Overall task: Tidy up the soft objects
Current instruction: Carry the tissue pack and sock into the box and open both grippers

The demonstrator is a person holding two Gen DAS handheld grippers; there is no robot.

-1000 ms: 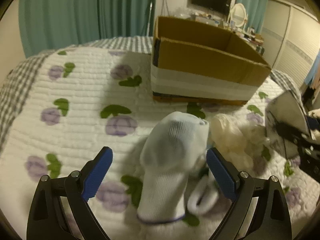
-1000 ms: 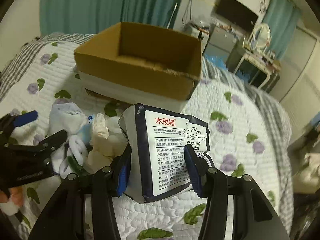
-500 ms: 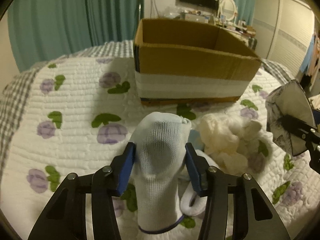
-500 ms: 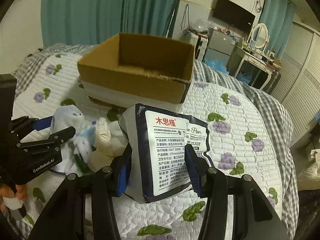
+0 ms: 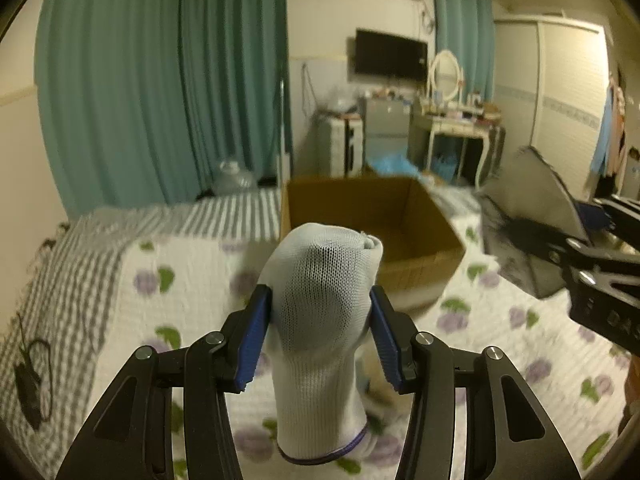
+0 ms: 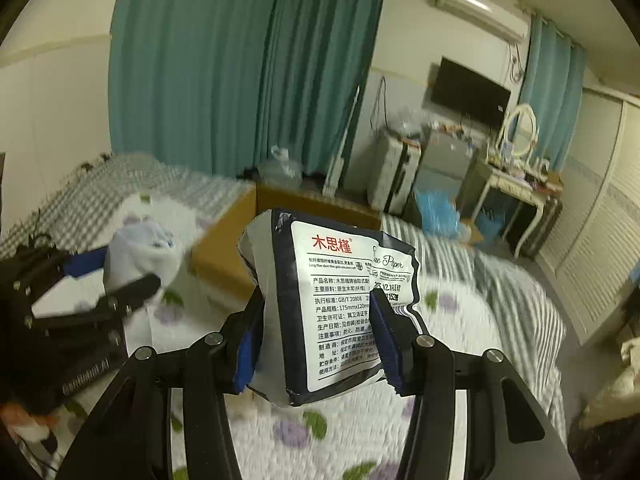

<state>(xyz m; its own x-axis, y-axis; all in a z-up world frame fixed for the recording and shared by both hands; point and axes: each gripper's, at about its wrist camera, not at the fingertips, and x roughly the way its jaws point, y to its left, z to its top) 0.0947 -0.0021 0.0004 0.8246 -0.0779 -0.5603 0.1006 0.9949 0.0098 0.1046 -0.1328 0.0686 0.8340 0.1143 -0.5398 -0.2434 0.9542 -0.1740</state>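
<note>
My left gripper [image 5: 320, 332] is shut on a white sock [image 5: 320, 320] and holds it up above the bed, in front of the open cardboard box [image 5: 408, 216]. My right gripper [image 6: 318, 340] is shut on a tissue pack [image 6: 336, 312], dark-edged with a white printed label, also lifted above the bed. The box [image 6: 232, 252] lies behind the pack, mostly hidden. The left gripper and sock [image 6: 136, 256] show at left in the right wrist view; the pack [image 5: 532, 232] shows at right in the left wrist view.
The bed has a white quilt with purple flowers [image 5: 180, 300] and a grey checked blanket [image 5: 60, 300]. Teal curtains [image 5: 160, 80], a TV [image 5: 390, 56], a dressing table with mirror [image 5: 448, 120] and a wardrobe [image 6: 600, 220] stand beyond the bed.
The left gripper closed on the sock and lifted it off the bed. Both grippers rose and tilted up, so the room behind the box now shows.
</note>
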